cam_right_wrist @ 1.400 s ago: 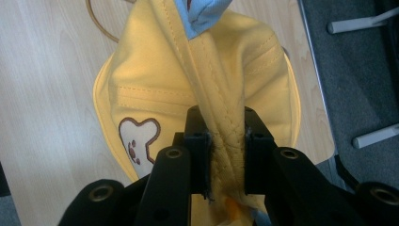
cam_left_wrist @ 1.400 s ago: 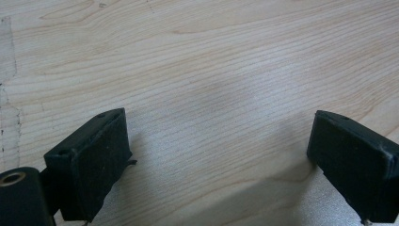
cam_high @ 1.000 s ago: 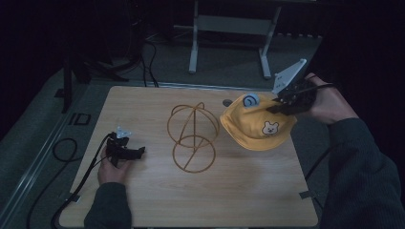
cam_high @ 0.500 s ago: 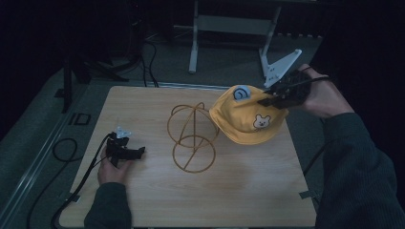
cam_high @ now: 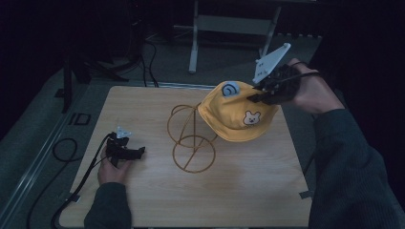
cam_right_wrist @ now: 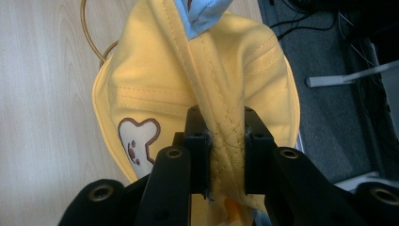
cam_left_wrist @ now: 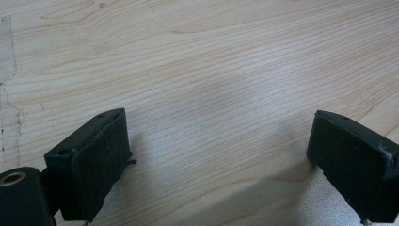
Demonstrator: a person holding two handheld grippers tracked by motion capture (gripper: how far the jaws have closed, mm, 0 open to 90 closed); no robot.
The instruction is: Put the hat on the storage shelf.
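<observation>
A yellow hat (cam_high: 237,114) has yellow stitching, a white bear face outlined in brown, and a pale blue patch with a swirl near its top. The wire stand (cam_high: 191,138) is golden brown. The counter (cam_high: 143,200) is pale wood with fine grain. Both tongs are black.

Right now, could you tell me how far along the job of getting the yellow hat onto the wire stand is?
Done: the right claw is clamped on a fold of the yellow hat, lifted clear of the table. In hand: the hat hangs beside the top of the gold wire stand. Left: seat the hat over the stand and release. The left claw rests open on the wood.
</observation>
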